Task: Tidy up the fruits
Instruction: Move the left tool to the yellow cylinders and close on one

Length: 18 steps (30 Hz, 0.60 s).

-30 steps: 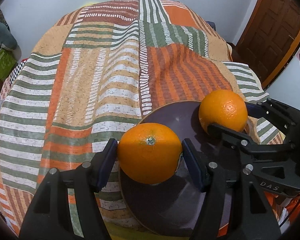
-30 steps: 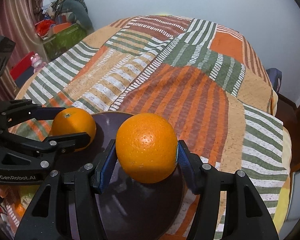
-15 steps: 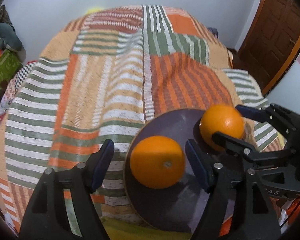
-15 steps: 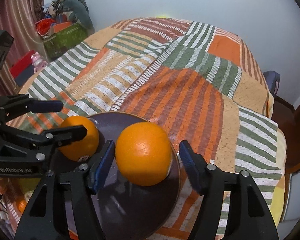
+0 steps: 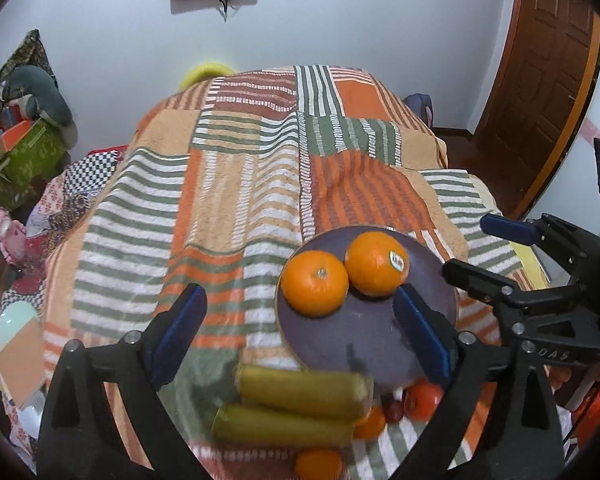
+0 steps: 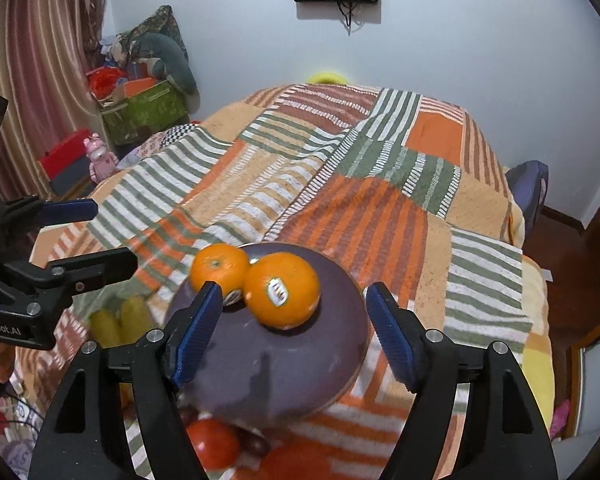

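Two oranges (image 5: 314, 289) (image 5: 376, 263) are seen touching near the plate's (image 5: 364, 348) far edge; the left gripper (image 5: 300, 330) and right gripper (image 6: 294, 326) are held wide, empty.

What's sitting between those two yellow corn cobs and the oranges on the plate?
In the left wrist view, only bare dark plate lies between the corn cobs and the two oranges, which touch each other.
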Each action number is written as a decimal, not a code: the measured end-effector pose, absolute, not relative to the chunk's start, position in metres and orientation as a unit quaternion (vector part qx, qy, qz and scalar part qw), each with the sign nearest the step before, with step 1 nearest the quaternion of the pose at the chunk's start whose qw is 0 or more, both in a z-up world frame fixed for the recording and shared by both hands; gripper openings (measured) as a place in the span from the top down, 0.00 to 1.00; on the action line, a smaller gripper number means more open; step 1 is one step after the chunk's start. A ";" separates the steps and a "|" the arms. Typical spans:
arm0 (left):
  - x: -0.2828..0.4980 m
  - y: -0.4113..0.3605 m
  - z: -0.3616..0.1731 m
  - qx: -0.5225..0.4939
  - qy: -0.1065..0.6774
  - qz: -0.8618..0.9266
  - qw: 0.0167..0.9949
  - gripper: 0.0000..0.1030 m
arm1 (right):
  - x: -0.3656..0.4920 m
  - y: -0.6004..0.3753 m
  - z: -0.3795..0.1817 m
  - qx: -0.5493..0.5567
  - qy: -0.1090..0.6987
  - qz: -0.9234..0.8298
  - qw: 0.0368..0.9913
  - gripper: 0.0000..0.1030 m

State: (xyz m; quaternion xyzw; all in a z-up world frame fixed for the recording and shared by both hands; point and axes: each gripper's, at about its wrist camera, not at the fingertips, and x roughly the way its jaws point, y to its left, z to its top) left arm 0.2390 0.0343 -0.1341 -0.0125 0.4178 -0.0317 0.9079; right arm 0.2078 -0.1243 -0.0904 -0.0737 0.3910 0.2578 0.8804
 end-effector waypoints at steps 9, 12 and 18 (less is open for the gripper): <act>0.193 0.040 -0.160 -0.012 0.453 -0.021 0.891 0.04 | 0.162 -0.119 -0.098 -0.087 0.397 0.266 0.874 0.28; 0.183 0.042 -0.178 -0.015 0.474 -0.017 0.880 0.04 | 0.154 -0.116 -0.106 -0.088 0.406 0.267 0.869 0.28; 0.170 0.043 -0.209 -0.018 0.505 -0.010 0.863 0.04 | 0.142 -0.111 -0.121 -0.092 0.423 0.267 0.861 0.28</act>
